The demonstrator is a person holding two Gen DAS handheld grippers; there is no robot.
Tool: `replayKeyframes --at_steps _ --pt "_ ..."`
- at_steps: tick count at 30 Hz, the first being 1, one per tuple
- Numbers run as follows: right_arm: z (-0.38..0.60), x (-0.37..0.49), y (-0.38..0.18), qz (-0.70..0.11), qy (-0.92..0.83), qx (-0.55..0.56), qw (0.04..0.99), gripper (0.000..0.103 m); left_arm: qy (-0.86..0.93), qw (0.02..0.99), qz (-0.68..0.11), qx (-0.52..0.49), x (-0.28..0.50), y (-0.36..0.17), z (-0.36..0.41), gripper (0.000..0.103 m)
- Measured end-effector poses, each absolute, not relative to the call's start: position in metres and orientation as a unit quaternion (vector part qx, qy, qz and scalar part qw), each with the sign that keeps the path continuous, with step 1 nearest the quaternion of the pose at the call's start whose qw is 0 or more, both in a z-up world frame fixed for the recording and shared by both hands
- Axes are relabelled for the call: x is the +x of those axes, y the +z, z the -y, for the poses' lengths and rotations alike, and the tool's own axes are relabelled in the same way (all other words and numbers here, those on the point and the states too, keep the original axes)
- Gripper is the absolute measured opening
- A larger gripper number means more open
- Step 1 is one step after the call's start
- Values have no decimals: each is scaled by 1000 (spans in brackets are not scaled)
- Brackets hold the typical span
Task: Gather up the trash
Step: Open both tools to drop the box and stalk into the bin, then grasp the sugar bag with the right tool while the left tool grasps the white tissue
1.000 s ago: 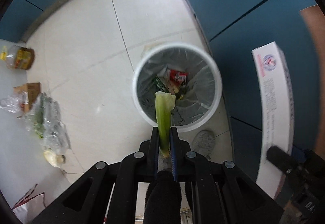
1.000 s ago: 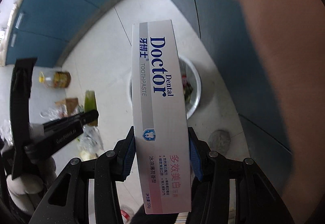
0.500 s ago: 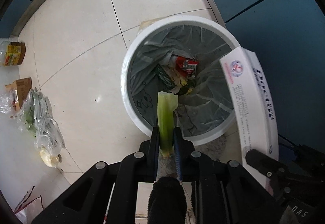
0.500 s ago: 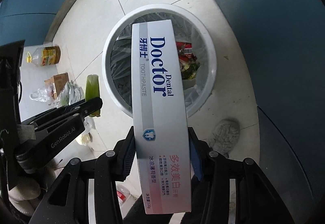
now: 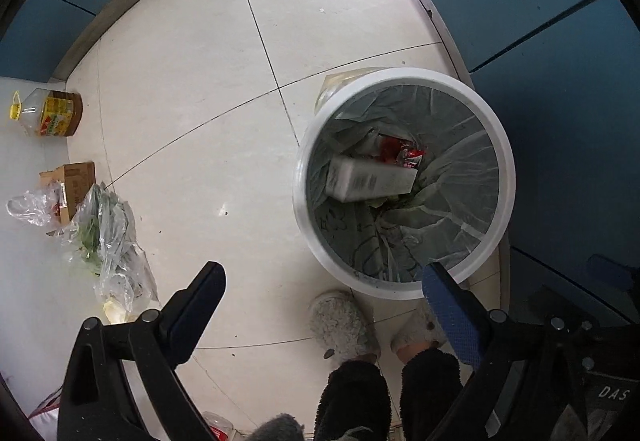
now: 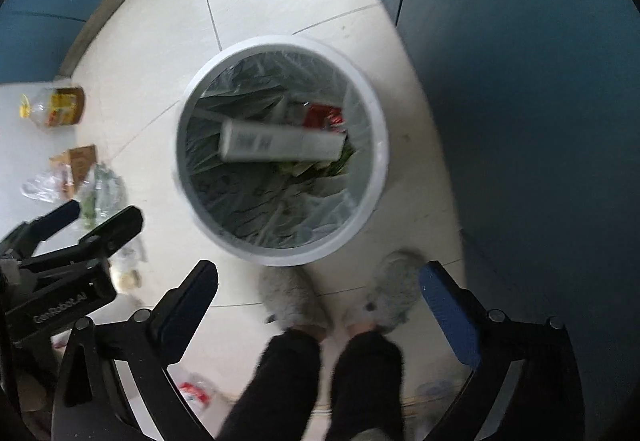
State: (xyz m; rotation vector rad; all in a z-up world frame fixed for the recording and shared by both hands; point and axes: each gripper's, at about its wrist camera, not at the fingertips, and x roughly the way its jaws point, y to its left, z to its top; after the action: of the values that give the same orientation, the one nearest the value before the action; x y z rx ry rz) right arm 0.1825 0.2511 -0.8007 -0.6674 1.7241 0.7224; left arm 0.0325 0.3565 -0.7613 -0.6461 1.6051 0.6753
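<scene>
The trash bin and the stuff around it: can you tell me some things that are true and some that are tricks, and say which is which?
1. The toothpaste box lies inside the white trash bin. True.
2. The right gripper is squeezing the box. False: its jaws are opening, with nothing between them.
3. The left gripper holds a green leek. False: its jaws are opening and empty.
4. A cooking oil bottle lies on the floor, away from the bin. True.
5. The bin has no bag in it. False: a plastic liner lines it.
</scene>
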Motion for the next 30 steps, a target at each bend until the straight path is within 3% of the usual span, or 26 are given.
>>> replayKeyframes --at_steps 6,13,30 --pt "-249 176 -776 -685 297 -327 580 103 287 604 -688 -283 25 -742 -346 100" --pt "-245 161 -707 -646 316 -339 607 103 299 641 -659 -254 12 -669 -332 100" --pt "-227 113 -438 -587 359 -286 667 103 321 721 -560 -252 -38 -425 -323 103"
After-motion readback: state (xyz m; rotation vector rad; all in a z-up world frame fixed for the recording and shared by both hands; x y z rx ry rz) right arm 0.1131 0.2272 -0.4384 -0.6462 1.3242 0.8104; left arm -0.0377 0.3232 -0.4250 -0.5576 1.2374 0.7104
